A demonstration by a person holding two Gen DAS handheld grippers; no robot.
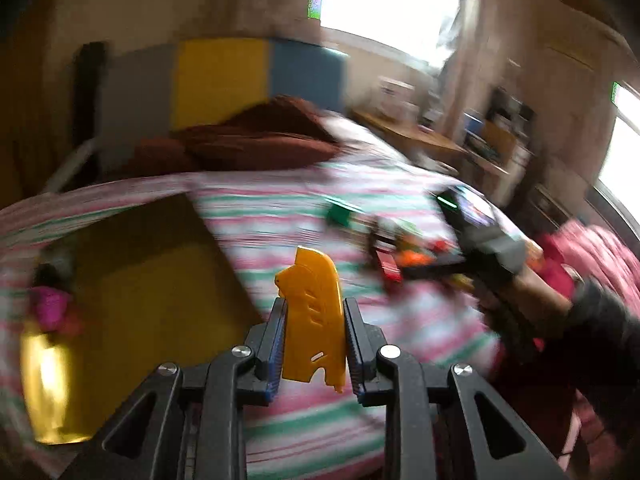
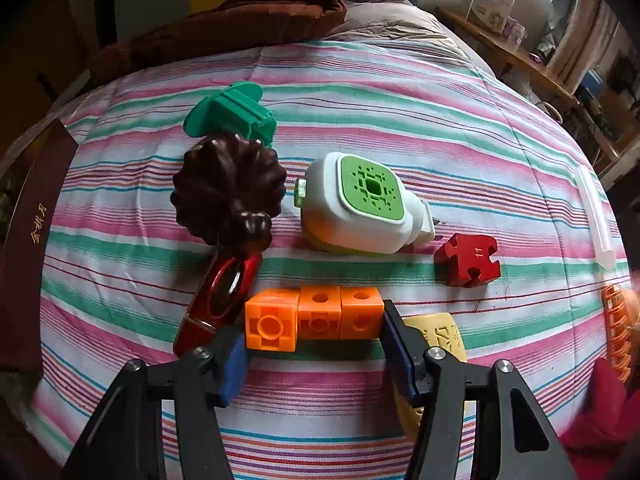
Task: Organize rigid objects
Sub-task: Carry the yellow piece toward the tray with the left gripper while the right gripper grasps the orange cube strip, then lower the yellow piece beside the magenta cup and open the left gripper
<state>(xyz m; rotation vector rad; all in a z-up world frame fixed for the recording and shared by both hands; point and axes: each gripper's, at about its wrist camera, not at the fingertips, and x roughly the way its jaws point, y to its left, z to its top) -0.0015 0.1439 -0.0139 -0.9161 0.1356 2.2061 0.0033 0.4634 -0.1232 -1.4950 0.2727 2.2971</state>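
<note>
My left gripper point(image 1: 315, 305) is shut on a flat yellow plastic piece point(image 1: 314, 332), held upright in the air above the striped bedspread point(image 1: 304, 208); this view is motion-blurred. In the right wrist view, my right gripper point(image 2: 312, 326) points down at the bed, its pads pressing both ends of a row of three joined orange cubes point(image 2: 316, 316). Around it lie a shiny red oval item point(image 2: 218, 300), a dark brown fluted piece point(image 2: 228, 188), a green plastic part point(image 2: 232, 114), a white-and-green plug-in device point(image 2: 360, 204), a red puzzle block point(image 2: 468, 260) and a cream piece point(image 2: 440, 334) under the right finger.
A yellow-lined open box point(image 1: 152, 280) sits on the bed at the left, with a pink object point(image 1: 48, 308) beside it. A dark maroon box point(image 2: 28, 240) lies at the bed's left edge. A clear tube point(image 2: 596, 216) and an orange comb-like clip point(image 2: 618, 328) lie far right. A brown blanket point(image 2: 240, 16) is at the head.
</note>
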